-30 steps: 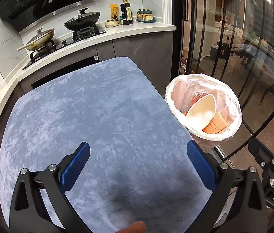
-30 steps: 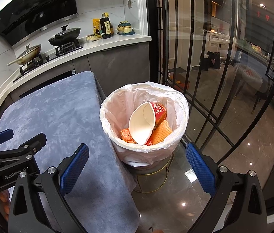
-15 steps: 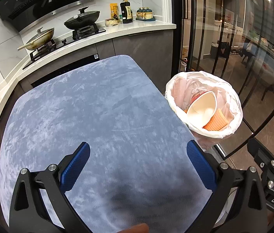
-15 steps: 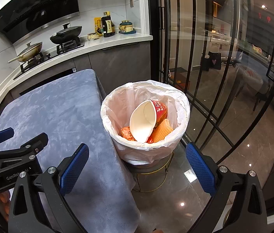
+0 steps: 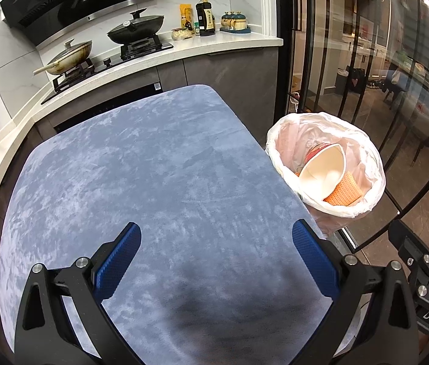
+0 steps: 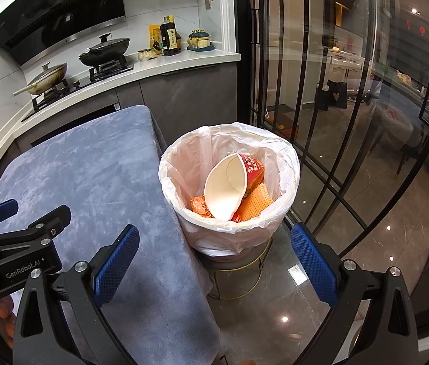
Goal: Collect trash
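A bin lined with a white bag stands on a gold wire stand beside the table's right edge. Inside it lie a red-and-white paper bowl, an orange mesh piece and an orange wrapper. My left gripper hangs open over the blue-grey cloth of the table, nothing between its fingers. My right gripper is open too, held near the table's right edge in front of the bin. The left gripper shows at the left of the right wrist view.
A kitchen counter runs behind the table with a wok, a lidded black pan and bottles. Black-framed glass doors stand right of the bin, above a glossy dark floor.
Both grippers have drawn back slightly, so the bin sits a little farther away in each view. Both stay open; nothing else has moved.
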Demonstrator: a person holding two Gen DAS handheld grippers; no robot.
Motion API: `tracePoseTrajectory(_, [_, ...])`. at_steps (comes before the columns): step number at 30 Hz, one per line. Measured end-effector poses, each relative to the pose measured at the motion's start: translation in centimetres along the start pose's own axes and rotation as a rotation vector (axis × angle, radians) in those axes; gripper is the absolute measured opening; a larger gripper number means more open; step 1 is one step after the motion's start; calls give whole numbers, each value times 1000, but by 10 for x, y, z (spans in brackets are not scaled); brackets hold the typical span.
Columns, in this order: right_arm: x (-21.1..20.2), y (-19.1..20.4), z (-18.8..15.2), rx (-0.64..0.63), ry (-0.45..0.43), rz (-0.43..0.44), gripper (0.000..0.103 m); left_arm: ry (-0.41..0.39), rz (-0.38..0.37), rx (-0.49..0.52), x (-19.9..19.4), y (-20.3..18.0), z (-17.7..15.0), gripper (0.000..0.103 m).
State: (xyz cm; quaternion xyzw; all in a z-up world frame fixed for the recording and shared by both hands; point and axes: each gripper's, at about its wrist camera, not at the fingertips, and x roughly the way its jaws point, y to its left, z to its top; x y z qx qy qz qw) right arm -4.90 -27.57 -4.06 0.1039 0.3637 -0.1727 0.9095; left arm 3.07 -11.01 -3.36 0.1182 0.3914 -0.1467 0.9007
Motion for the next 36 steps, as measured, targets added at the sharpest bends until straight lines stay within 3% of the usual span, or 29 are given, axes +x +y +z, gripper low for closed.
tracePoseTrajectory(36, [2, -2, -1, 3, 4, -1, 96, 4, 20, 5, 4, 2, -3, 95])
